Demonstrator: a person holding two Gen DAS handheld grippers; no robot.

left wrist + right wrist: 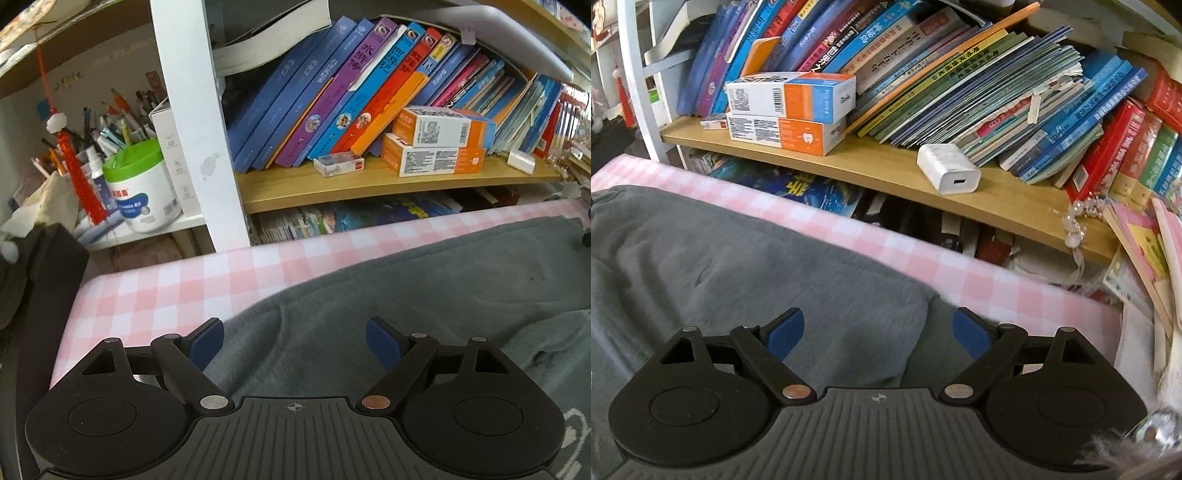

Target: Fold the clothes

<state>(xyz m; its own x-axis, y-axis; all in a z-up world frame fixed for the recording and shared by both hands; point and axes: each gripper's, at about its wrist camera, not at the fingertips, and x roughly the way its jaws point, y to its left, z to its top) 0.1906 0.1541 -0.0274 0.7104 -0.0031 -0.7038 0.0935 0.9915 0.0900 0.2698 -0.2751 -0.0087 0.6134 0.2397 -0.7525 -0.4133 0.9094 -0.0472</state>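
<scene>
A grey garment (424,291) lies spread on a table with a pink-and-white checked cloth (155,291). My left gripper (294,345) is open and empty, its blue pads just above the garment's left edge. The same grey garment (746,266) fills the left of the right wrist view, with a fold or seam running under the gripper. My right gripper (877,332) is open and empty, hovering over the garment's right edge near the checked cloth (1015,291).
A wooden bookshelf (369,184) with leaning books and orange boxes (436,147) stands right behind the table. A pen pot and green-lidded tub (138,188) sit at the left. A white charger (949,168) lies on the shelf; papers pile up at the right.
</scene>
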